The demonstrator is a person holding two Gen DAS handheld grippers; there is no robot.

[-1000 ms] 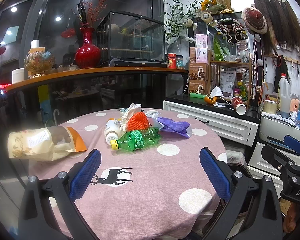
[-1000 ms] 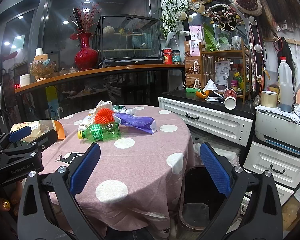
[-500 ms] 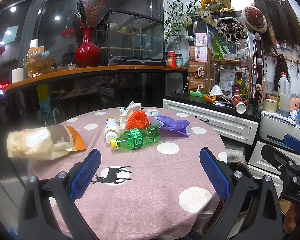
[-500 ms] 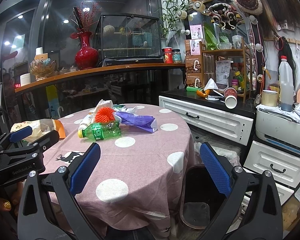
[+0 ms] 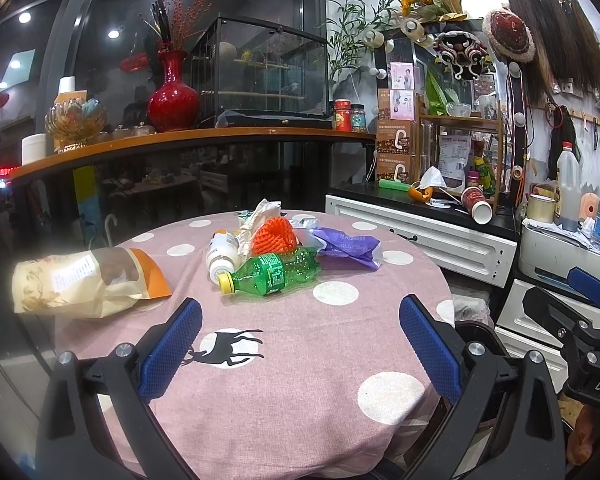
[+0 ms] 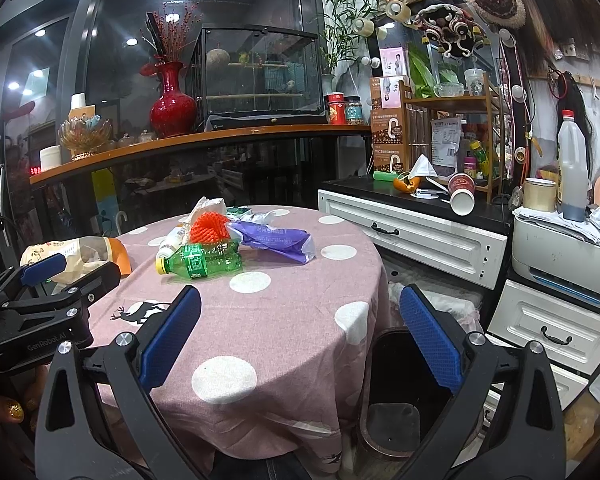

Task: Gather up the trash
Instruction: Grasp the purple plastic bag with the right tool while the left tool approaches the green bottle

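A round tabletop [image 5: 284,368] draped in a pink cloth with white dots and a black deer print fills the middle of both views. Its far half carries the trash. Largest is a cream and orange snack bag [image 5: 88,280], lying flat near the left edge, well apart from the rest. Toward the far centre sits a cluster: a crumpled purple plastic wrapper [image 5: 348,246] on the right, a green plastic bottle [image 5: 272,272] on its side with its yellow cap pointing left, an orange foam net [image 5: 274,236] just behind it, a small white bottle [image 5: 222,254] to the left, and crumpled white paper [image 5: 260,214] at the back. The near half of the cloth is bare. A dark bin [image 6: 404,392] stands on the floor just off the right edge, beside white drawers [image 6: 416,240]. The left tool [image 5: 300,344] and right tool [image 6: 300,336] both hover above the near rim, blue pads spread wide, holding nothing.
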